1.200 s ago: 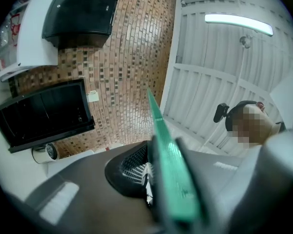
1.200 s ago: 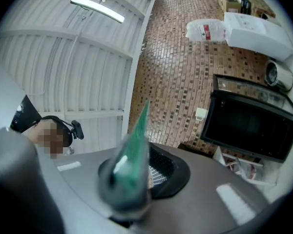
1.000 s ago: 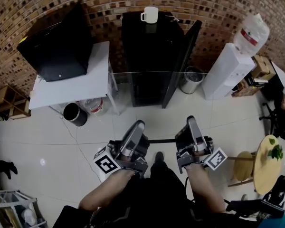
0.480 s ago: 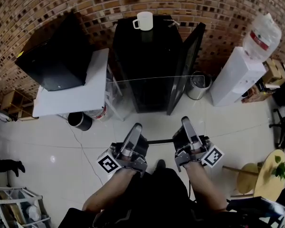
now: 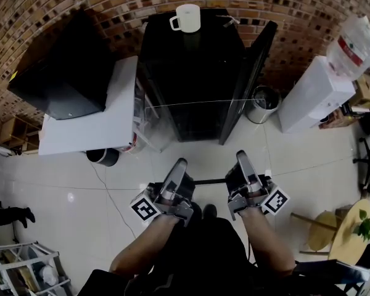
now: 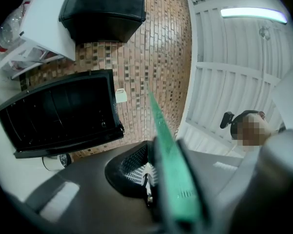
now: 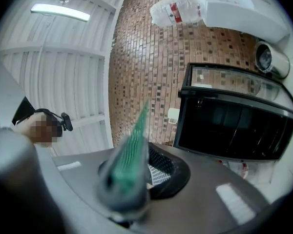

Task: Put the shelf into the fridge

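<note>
Table (image 5: 92, 119): it is standing just left of the fridge, so the shelf's left corner is needing a little room on that side.
Left gripper (image 5: 177, 168): its jaws are clamping the near-left edge of the shelf, with the green glass edge running straight between them.
Shelf (image 5: 203, 142): the clear pane is hanging roughly level in the air before the open fridge, not seated inside as far as I can judge.
Fridge (image 5: 194, 73): its dark opening is facing the person; the pane is probably best fed in flat and square, far edge first.
Right gripper (image 5: 243, 164): its jaws are pinching the near-right edge likewise.
Door (image 5: 250, 79): it is standing open at the right, close to the pane's right corner, which could clip it.
</note>
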The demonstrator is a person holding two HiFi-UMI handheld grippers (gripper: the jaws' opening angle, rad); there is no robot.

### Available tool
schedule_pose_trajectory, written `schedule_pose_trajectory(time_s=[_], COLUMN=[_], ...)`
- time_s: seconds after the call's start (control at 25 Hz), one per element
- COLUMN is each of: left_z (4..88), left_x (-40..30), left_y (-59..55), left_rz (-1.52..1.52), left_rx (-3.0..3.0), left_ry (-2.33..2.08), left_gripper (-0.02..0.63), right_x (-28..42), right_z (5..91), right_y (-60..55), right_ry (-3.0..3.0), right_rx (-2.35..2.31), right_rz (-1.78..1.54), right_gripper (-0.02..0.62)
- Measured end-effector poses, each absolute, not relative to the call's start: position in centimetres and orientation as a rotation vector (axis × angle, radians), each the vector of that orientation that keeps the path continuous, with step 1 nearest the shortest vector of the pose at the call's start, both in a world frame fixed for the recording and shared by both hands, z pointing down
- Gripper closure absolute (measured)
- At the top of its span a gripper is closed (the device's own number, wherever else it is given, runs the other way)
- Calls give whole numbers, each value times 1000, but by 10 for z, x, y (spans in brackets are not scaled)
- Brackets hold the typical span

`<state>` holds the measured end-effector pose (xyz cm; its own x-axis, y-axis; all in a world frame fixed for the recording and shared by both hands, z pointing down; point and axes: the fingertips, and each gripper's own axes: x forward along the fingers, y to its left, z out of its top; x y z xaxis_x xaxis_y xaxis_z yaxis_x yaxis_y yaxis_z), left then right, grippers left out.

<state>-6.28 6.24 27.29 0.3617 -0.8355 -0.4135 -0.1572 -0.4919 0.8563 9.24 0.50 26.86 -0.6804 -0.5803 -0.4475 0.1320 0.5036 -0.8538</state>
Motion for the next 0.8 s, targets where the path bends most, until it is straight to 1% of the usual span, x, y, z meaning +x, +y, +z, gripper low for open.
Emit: schedule_pose_trajectory(time_s=[0.44,0.8], left_z=[350,412], left_x=[-106,-117], left_y=[4,-32], left_rz=[-1093,-1070], left_rx=[1812,1743], left_ry=[-849,-900], left_gripper=[601,603], right_x=[52,42], right_z=[347,420], right_y=[-48,-83], right_ry=[1950,1929], right_rx=[-437,-470], right_rz=[-1303,-1379], right_gripper=[578,577])
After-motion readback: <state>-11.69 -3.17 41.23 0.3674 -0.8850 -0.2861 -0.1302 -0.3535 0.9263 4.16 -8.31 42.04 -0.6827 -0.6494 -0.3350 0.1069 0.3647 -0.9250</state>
